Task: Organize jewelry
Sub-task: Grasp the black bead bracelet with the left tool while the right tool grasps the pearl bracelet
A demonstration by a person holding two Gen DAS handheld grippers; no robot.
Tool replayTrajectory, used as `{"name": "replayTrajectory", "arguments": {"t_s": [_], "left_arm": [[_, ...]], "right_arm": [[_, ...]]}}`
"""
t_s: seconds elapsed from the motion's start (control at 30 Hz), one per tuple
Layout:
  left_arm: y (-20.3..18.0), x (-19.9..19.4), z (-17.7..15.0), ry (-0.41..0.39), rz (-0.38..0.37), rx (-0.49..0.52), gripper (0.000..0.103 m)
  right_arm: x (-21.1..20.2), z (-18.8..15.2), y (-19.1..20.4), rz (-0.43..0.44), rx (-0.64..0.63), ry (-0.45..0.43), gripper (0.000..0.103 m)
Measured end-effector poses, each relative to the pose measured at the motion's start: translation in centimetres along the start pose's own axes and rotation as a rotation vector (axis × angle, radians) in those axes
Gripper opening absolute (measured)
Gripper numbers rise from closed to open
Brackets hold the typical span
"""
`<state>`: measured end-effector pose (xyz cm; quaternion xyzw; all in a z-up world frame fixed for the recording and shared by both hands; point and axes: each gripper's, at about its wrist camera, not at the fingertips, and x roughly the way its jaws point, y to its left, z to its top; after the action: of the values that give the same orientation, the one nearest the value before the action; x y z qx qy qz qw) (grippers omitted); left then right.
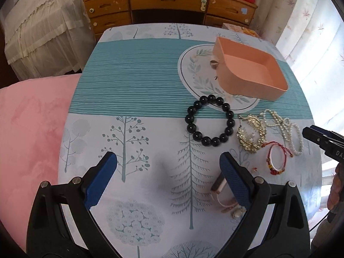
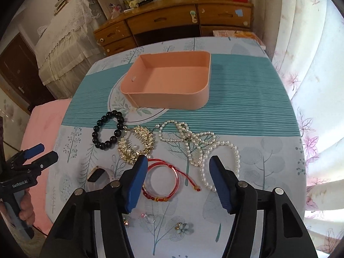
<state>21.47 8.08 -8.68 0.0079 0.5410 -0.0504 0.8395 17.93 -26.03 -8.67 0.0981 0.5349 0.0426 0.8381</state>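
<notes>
Two handheld grippers are hovering over a tree-print tablecloth (image 2: 247, 99). Left gripper (image 1: 167, 172) is standing with jaws spread wide, nothing between them, a small watch-like piece (image 1: 218, 185) lying just inside its right finger. Right gripper (image 2: 178, 178) is standing with jaws partly spread, pressing on nothing, a red cord bracelet (image 2: 163, 180) lying on the cloth below the gap. Pink open box (image 2: 169, 81) is sitting at twelve o'clock from the right gripper, empty as far as shows. Black bead bracelet (image 2: 108, 130) is lying at ten o'clock, touching a gold leaf hair comb (image 2: 135, 144) at eleven o'clock. Pearl strands (image 2: 200, 146) are sprawling from twelve to two o'clock, one loop running just beside the right finger. Small flower-shaped piece (image 2: 182, 228) and tiny trinkets (image 2: 148, 217) are resting at six o'clock, between the gripper's arms. Wooden dresser (image 2: 172, 21) is standing beyond the table.
</notes>
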Motion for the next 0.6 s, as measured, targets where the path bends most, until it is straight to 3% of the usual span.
{"name": "replayTrajectory", "arguments": {"t_s": [0.3,0.6], "left_arm": [[-0.8,8.3,3.4,0.132,0.051,0.015,0.093],[-0.9,11.8,5.1,0.185,0.011,0.000,0.085]], "right_arm": [[4.8,3.1,-1.7,-0.020,0.025,0.090,0.061],[5.4,2.0,-4.8,-0.077,0.076,0.137,0.061]]}}
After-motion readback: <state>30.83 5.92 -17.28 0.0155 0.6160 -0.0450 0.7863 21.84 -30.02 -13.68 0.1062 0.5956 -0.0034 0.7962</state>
